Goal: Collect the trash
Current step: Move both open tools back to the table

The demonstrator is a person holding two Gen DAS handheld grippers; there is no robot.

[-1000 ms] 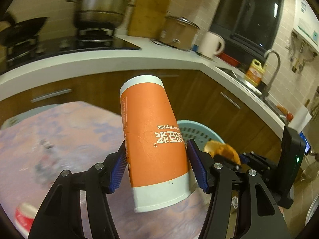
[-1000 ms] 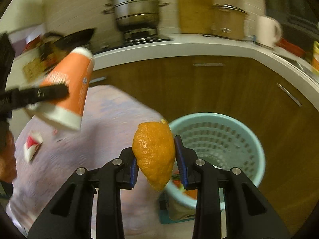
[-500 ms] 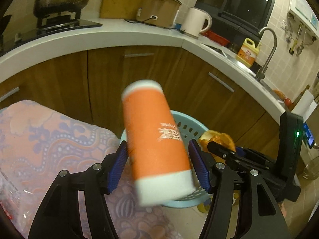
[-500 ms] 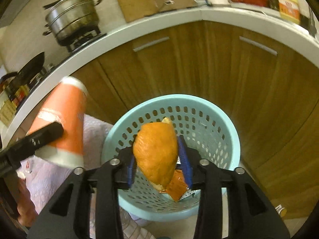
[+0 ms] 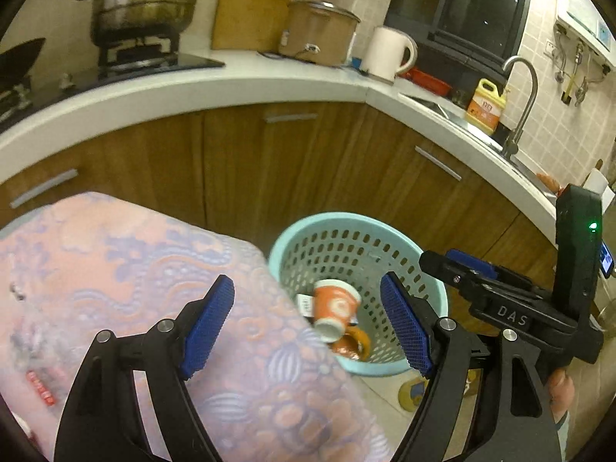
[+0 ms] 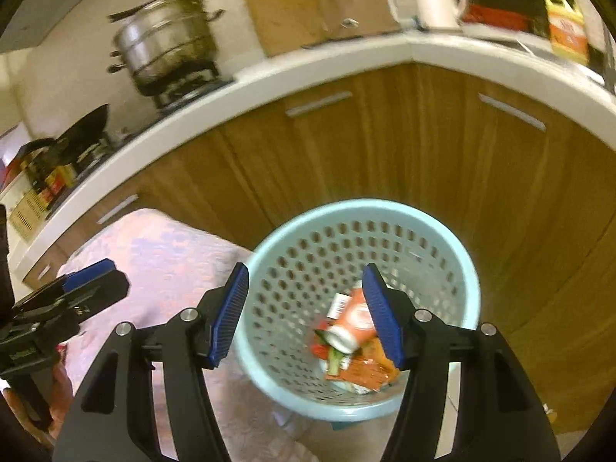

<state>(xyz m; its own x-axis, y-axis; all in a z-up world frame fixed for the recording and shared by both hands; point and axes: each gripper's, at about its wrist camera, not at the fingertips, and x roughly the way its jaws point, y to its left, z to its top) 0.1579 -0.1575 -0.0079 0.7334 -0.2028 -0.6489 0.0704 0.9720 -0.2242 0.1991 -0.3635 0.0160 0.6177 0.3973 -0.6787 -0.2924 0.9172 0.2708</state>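
A light blue perforated trash basket [image 5: 431,288] [image 6: 442,238] stands on the floor beside the table. An orange and white paper cup [image 5: 333,308] [image 6: 352,321] lies inside it on other trash, with orange peel [image 5: 352,342] and wrappers [image 6: 362,373] under it. My left gripper [image 5: 308,325] is open and empty above the table corner and the basket's near rim. My right gripper [image 6: 306,315] is open and empty above the basket; it also shows in the left wrist view [image 5: 473,269].
The table with a pink and purple patterned cloth [image 5: 134,269] [image 6: 165,261] lies to the left. Wooden cabinets [image 5: 308,161] under a white counter stand behind the basket. A small red item [image 5: 38,389] lies on the cloth at far left.
Both grippers have opened. The orange cup dropped from my left gripper and the orange peel from my right gripper; both now lie in the basket.
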